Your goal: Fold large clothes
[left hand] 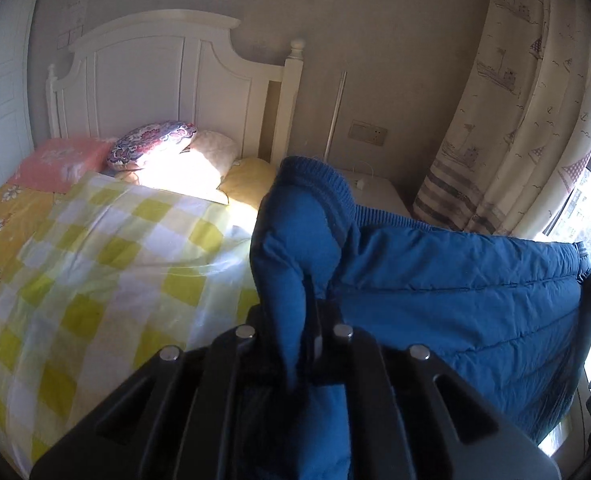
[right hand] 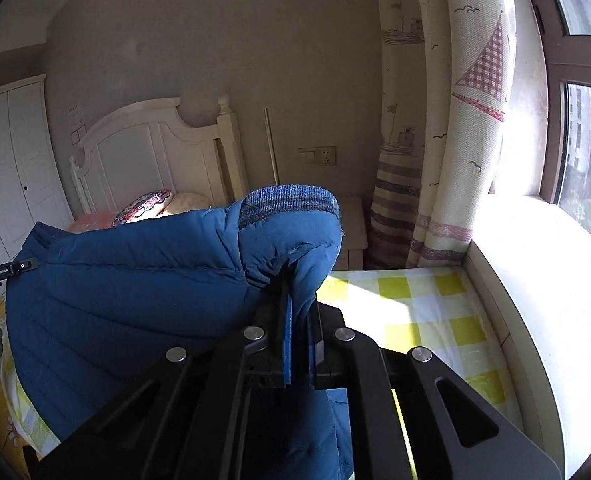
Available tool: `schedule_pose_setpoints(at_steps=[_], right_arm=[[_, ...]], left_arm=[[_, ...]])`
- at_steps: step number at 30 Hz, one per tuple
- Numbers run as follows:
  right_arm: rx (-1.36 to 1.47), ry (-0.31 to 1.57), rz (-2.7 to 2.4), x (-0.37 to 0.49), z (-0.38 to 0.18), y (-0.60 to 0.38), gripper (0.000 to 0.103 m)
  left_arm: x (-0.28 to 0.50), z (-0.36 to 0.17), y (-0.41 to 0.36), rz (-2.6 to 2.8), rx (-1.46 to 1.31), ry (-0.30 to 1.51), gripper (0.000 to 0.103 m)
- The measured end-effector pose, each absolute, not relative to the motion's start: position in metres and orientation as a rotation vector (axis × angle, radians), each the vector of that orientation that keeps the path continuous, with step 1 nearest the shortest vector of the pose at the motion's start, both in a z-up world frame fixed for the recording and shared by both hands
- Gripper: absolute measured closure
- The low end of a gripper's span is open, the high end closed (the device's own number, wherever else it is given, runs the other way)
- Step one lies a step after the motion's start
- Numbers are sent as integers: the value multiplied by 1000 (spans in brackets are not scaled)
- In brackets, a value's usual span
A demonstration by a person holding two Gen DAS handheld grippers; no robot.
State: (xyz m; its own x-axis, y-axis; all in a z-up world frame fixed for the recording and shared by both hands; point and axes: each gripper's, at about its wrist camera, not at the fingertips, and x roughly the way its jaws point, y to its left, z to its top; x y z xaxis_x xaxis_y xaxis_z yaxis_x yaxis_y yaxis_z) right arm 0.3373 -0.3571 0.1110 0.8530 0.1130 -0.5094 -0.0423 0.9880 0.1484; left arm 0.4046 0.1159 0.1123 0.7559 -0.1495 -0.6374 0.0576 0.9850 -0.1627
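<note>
Left wrist view: the left gripper (left hand: 309,320) is clamping a fold of the blue padded jacket (left hand: 455,280), which is stretching away to its right, above the checked quilt (left hand: 115,260).

Right wrist view: the right gripper (right hand: 295,320) is pinching the jacket's hem beside a knitted cuff (right hand: 291,202); the jacket is spreading leftward. Tiny white lettering on the far gripper is staying unreadable.

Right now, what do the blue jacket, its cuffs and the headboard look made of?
Blue jacket: smooth woven shell, probably nylon or polyester, padded; stitched quilt lines, slight sheen. Cuffs: ribbed knit, matte, darker stripes. Headboard: looks like painted wood, cream, panelled with turned posts.
</note>
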Motion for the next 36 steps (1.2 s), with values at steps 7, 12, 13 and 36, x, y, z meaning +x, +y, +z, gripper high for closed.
schedule_pose_setpoints(at_steps=[7,12,13,36], right_arm=[[161,857,-35,388,-49,-351,97],[153,873,-39,392,-49,-351,96],[153,875,-38,392,-50,-351,96],[-54,922,261,420,-37,-208,54]], left_arm=[[448,-36,114,-44,-160,864,85],[454,-33,108,-38,-102,872,83],[456,-34,108,-32,-98,885,80],[447,-40,-31,-132,246,828,11]])
